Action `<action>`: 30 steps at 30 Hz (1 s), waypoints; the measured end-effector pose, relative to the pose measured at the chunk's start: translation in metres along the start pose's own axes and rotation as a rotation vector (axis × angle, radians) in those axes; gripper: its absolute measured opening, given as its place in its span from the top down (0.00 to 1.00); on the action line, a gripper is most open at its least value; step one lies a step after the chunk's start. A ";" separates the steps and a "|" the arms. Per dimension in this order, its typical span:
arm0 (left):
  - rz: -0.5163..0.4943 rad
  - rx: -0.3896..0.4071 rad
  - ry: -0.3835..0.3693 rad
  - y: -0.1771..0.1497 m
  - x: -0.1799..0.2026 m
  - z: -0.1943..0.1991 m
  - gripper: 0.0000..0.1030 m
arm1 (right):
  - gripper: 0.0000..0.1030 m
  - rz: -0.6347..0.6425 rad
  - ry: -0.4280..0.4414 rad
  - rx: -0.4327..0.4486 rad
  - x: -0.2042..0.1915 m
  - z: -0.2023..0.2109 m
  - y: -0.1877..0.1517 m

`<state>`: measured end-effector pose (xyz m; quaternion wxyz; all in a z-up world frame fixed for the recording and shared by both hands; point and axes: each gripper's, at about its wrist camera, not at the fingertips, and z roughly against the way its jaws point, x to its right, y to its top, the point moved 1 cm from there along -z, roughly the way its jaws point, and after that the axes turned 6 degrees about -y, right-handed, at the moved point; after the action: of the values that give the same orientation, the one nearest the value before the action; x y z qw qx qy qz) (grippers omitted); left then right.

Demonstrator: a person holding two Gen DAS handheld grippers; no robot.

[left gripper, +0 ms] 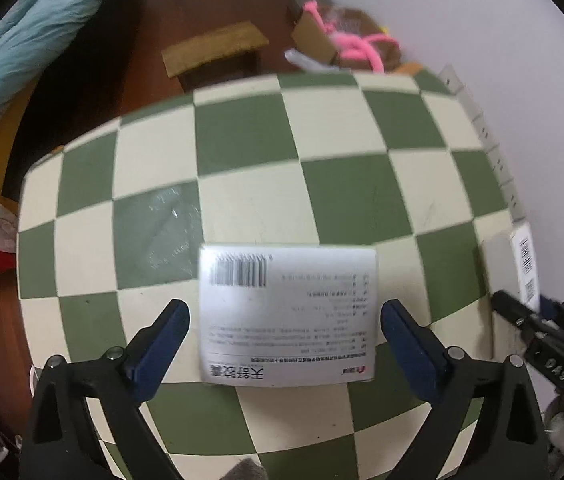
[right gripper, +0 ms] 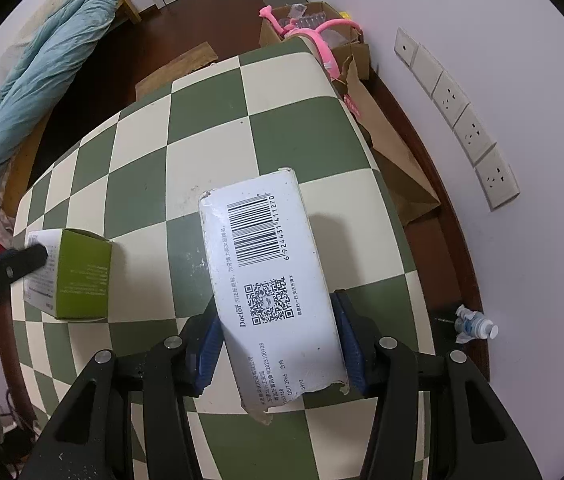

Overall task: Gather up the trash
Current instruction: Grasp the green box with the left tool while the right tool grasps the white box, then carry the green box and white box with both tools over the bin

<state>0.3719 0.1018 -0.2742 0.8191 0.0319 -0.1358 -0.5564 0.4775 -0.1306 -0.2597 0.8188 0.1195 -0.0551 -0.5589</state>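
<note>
A green and white medicine box lies on the checkered table, barcode side up. My left gripper is open, its blue pads on either side of the box, apart from it. The same box shows at the left of the right wrist view with the left gripper's fingertip over it. My right gripper is shut on a long white "Doctor" carton with a barcode and QR code, held above the table. That carton and the right gripper show at the left view's right edge.
A brown paper bag stands open on the floor by the table's right edge. Cardboard boxes with pink toys sit beyond the table. A small crumpled bottle lies on the floor. Wall sockets at right, blue bedding at left.
</note>
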 end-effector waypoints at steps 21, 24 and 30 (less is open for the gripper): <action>0.037 0.400 0.141 -0.073 -0.016 0.127 0.16 | 0.48 0.074 0.006 0.099 -0.023 0.044 -0.026; 0.061 0.456 0.150 -0.095 -0.032 0.162 0.16 | 0.48 0.090 0.038 0.141 -0.040 0.071 -0.037; 0.117 0.541 0.169 -0.143 -0.081 0.231 0.16 | 0.48 0.146 0.140 0.209 -0.097 0.126 -0.070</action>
<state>0.1557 0.1451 -0.0965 0.8199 0.2876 -0.2122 -0.4473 0.3500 -0.0814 -0.1518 0.8422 0.2383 -0.0642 -0.4793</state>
